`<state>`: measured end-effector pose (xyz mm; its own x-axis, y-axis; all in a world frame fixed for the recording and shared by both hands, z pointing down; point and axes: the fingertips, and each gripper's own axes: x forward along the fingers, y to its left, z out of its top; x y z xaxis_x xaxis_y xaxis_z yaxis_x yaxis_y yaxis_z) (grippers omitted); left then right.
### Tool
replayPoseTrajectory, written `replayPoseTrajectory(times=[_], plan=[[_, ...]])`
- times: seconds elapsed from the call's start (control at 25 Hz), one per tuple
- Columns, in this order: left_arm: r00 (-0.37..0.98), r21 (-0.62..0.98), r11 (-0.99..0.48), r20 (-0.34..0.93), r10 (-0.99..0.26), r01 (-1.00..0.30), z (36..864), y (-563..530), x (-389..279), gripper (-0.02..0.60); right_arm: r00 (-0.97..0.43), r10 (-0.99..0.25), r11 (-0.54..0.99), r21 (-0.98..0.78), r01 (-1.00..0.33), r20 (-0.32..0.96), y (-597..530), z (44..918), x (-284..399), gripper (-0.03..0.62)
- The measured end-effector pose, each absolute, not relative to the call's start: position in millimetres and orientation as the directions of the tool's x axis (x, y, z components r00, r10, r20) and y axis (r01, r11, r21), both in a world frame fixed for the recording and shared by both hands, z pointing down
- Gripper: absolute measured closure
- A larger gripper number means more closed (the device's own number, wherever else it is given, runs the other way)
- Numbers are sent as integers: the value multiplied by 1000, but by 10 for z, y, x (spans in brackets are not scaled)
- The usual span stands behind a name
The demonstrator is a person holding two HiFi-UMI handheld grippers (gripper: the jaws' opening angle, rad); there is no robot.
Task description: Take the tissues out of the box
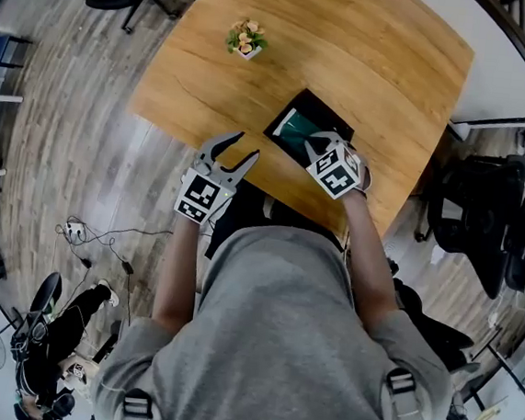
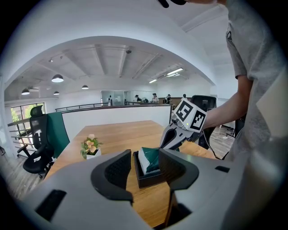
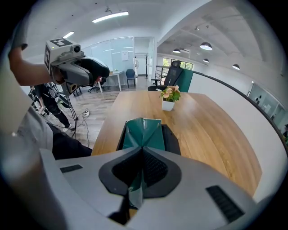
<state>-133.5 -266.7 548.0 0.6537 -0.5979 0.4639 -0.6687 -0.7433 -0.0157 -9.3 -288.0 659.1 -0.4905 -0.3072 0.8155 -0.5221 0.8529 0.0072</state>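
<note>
Pull-out step: right gripper (image 3: pixel 143 155) jaws clamp the green tissue pack (image 3: pixel 143 132), tilted up in the black box (image 2: pixel 146 179) at the surface's (image 1: pixel 352 47) near edge. Left gripper (image 1: pixel 242 149) jaws gape, empty. Next: lift clear.

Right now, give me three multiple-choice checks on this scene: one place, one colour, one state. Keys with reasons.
1. Where is the flower pot relative to the black box?
A. Inside it
B. On the table, apart from it
C. On the floor beside it

2. What colour is the tissue in the right gripper?
A. White
B. Red
C. Green

3. How is the left gripper?
A. Open, gripping nothing
B. Shut on the box
C. Shut on a tissue

Key:
1 B: the head view shows the pot on bare wood, away from the box.
2 C: the right gripper view shows a dark green sheet pinched between shut jaws.
3 A: its jaws stand apart in its own view, the box beyond them.
</note>
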Motion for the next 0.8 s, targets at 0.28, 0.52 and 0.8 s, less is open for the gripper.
replayPoseTrajectory(times=[0.28,0.52,0.8], plan=[[652,-26,-733,438,-619,-679,5361,-2657,-1337,374,-491,-350,847,45,-530,798,-2879,6361,-36,580],[648,-38,-729,428,-630,-684,5294,-2638,-1281,374,-499,-379,842,66,-536,779,-2860,6207,63,580],[644,-60,-730,425,-636,-681,5221,-2595,-1195,375,-527,-404,834,65,-548,748,-2815,6109,146,580]])
